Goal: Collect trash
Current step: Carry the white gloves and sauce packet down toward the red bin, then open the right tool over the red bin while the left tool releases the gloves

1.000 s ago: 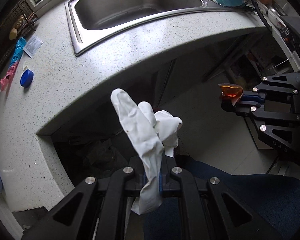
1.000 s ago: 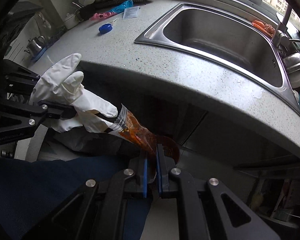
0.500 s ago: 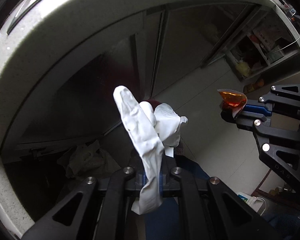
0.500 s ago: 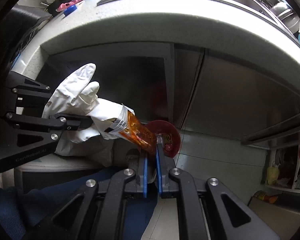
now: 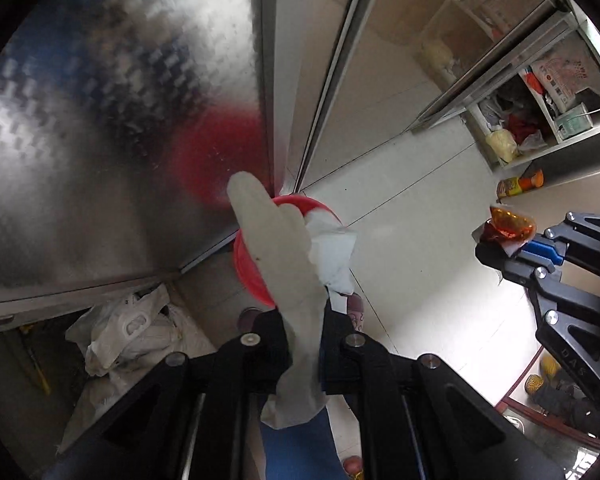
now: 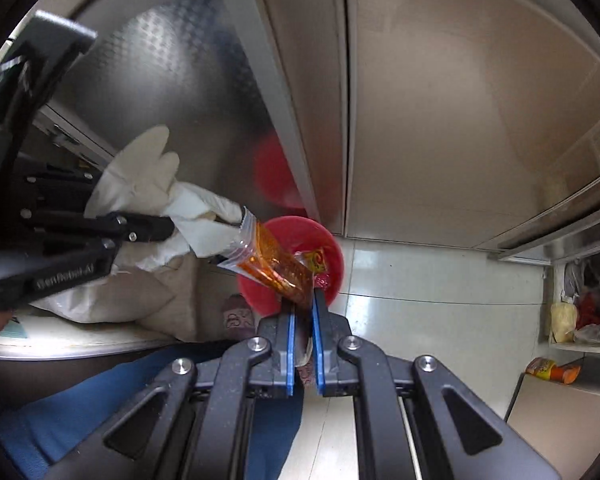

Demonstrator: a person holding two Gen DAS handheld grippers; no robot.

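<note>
While both of your tools point down at the pale tiled floor (image 5: 412,216), the brushed steel cabinet doors (image 6: 440,100) fill the background. A round red plastic bin (image 6: 300,236) stands on the floor against the cabinet's bottom edge, a wrapper lying inside it. Your left gripper (image 5: 305,344) is clamped on a crumpled white rubber glove (image 5: 284,272), which hangs over the bin's rim. Your right gripper (image 6: 304,316) pinches a clear sachet of orange-red sauce (image 6: 272,264) above the bin; the glove possibly touches the sachet's top corner.
</note>
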